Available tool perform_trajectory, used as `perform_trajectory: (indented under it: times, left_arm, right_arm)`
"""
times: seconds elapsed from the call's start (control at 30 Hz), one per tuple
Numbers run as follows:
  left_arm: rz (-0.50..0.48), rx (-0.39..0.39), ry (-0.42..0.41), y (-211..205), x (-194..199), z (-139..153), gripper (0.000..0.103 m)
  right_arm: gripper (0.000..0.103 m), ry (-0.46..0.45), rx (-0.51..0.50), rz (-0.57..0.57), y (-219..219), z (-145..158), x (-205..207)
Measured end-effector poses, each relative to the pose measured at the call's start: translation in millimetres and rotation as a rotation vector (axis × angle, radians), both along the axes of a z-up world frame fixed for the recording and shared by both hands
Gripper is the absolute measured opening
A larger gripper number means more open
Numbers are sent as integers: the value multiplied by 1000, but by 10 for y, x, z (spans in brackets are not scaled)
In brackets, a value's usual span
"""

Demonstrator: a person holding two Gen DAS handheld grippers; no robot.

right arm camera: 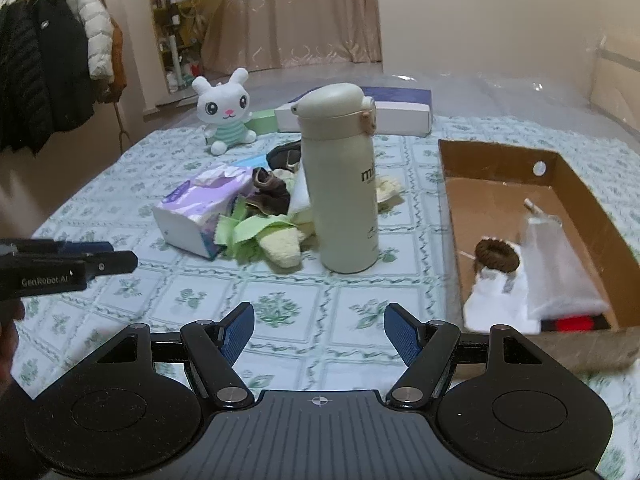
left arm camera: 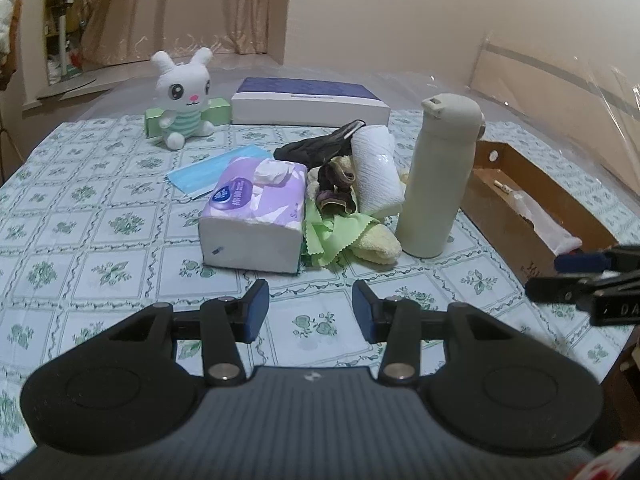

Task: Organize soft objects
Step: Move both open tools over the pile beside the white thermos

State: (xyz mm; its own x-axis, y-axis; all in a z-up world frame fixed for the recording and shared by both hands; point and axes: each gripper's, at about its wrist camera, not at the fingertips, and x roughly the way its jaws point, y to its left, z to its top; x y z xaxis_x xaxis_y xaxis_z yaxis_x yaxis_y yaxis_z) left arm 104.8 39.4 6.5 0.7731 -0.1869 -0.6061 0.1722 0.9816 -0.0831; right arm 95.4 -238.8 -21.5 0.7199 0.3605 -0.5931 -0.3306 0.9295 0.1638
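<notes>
A heap of soft things lies mid-table: a purple tissue pack (left arm camera: 256,216) (right arm camera: 200,208), a green cloth (left arm camera: 328,236), a yellow towel (left arm camera: 376,246), a white rolled towel (left arm camera: 376,168), dark gloves (left arm camera: 316,146) and a blue face mask (left arm camera: 212,170). A white bunny plush (left arm camera: 184,96) (right arm camera: 226,110) sits at the back. My left gripper (left arm camera: 312,308) is open and empty, just short of the tissue pack. My right gripper (right arm camera: 320,328) hangs open and empty in front of the cream bottle (right arm camera: 340,180). The cardboard box (right arm camera: 496,150) on the right holds a brown scrunchie (right arm camera: 498,256) and white cloths.
The tall cream bottle (left arm camera: 436,176) stands upright against the heap's right side. A blue-and-white flat box (left arm camera: 308,102) and a green carton (left arm camera: 218,110) lie at the back. Coats hang on a rack (right arm camera: 52,60) to the left. The patterned tablecloth (left arm camera: 100,240) stretches bare on the near left.
</notes>
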Motion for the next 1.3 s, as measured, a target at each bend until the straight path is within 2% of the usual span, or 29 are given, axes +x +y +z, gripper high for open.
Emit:
perform_trajectory:
  times: [0.2, 0.57, 0.97, 1.3]
  left_arm:
    - [-88, 83, -3, -50, 150, -28, 41]
    - [-258, 255, -34, -109, 429, 2, 51]
    - [-462, 454, -85, -141, 638, 16, 59]
    - [-604, 605, -121, -179, 836, -14, 59]
  right_arm:
    - [72, -42, -87, 77, -94, 4, 81]
    - [72, -147, -292, 247, -43, 5, 163]
    - [72, -324, -632, 474, 411, -119, 33]
    - [72, -384, -839, 604, 915, -354, 80]
